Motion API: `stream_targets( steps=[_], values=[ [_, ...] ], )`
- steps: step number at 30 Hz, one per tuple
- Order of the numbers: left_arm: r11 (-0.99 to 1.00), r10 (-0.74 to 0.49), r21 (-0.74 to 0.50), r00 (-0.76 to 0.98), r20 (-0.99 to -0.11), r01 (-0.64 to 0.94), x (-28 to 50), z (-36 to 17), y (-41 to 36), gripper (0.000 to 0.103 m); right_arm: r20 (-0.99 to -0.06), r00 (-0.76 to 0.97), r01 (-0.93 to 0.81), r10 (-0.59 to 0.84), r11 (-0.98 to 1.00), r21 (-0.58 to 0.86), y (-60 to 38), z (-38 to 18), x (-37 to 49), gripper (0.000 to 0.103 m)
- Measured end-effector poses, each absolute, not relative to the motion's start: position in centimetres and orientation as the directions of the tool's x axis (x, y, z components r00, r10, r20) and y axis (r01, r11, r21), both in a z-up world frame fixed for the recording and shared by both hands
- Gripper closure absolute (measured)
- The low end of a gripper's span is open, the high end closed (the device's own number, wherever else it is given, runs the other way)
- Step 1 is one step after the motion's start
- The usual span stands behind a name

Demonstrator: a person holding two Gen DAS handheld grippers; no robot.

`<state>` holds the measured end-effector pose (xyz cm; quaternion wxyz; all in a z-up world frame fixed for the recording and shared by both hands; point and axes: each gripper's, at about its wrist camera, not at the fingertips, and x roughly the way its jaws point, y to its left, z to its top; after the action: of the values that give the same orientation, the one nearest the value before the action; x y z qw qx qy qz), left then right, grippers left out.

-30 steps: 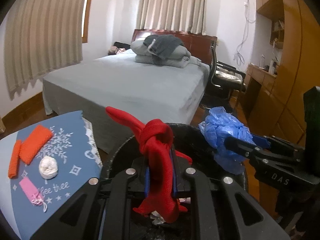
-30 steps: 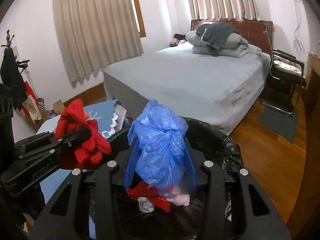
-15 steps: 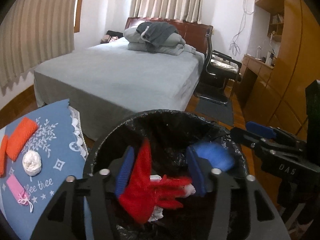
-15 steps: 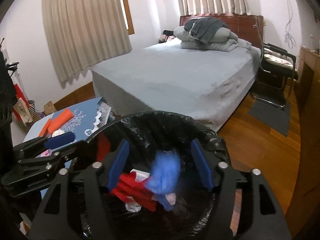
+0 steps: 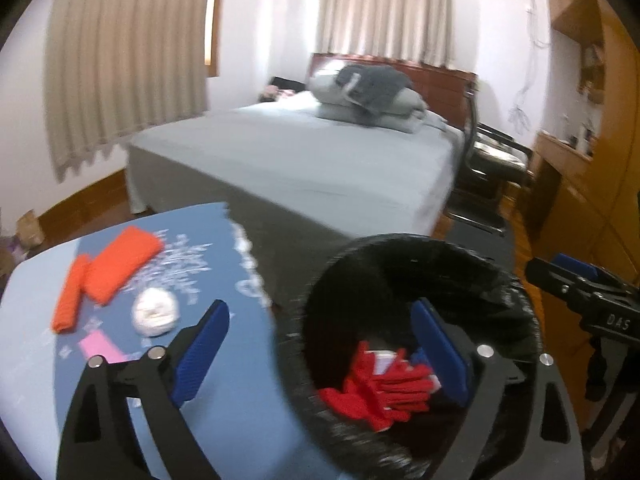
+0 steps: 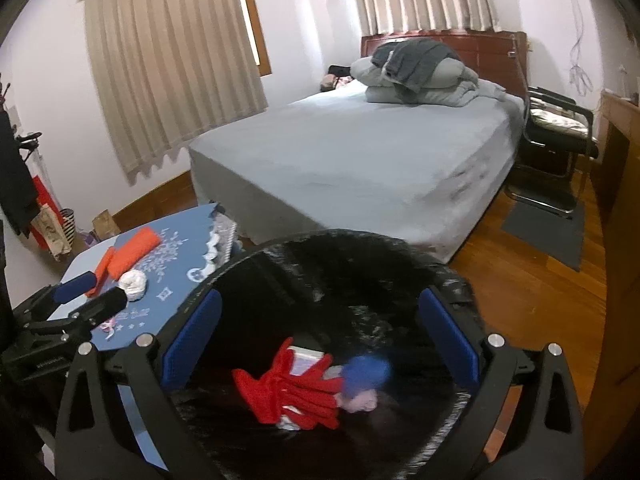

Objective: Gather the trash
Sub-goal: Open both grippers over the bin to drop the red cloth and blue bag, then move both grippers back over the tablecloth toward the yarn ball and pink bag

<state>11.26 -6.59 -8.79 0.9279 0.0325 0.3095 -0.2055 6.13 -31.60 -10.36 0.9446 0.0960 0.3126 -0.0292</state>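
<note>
A bin lined with a black bag (image 5: 400, 248) (image 6: 340, 240) stands beside a table with a blue cloth (image 5: 224, 360). Inside the bin lie a red glove (image 5: 380, 392) (image 6: 288, 388) and a crumpled blue bag (image 6: 366, 372). My left gripper (image 5: 320, 316) straddles the bin's left rim, its jaws opening wide and holding nothing. My right gripper (image 6: 320, 300) hangs over the bin mouth, jaws also opening, with nothing between the pads. On the cloth lie two orange pieces (image 5: 120, 264), a white wad (image 5: 154, 312) and a pink scrap (image 5: 100, 346).
A grey bed (image 6: 360, 152) fills the room behind the bin. A black chair (image 6: 560, 128) and a dark floor mat (image 6: 548, 232) are at the right, by wooden cabinets (image 5: 592, 184). Bags stand against the left wall (image 6: 52, 224).
Both grippers have opened. The red glove and the blue bag dropped out of them into the bin. My left gripper has swung left toward the table.
</note>
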Motion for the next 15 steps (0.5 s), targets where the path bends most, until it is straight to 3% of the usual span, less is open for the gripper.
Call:
stream_targets(
  steps=[15],
  values=[
    [0.995, -0.096, -0.033, 0.808, -0.581, 0.094, 11.6, -9.7, 6.9, 0.010, -0.600, 0.783, -0.072, 0.165, 0.982, 0.176, -21.2, -10.6, 10.8, 0.006]
  ],
)
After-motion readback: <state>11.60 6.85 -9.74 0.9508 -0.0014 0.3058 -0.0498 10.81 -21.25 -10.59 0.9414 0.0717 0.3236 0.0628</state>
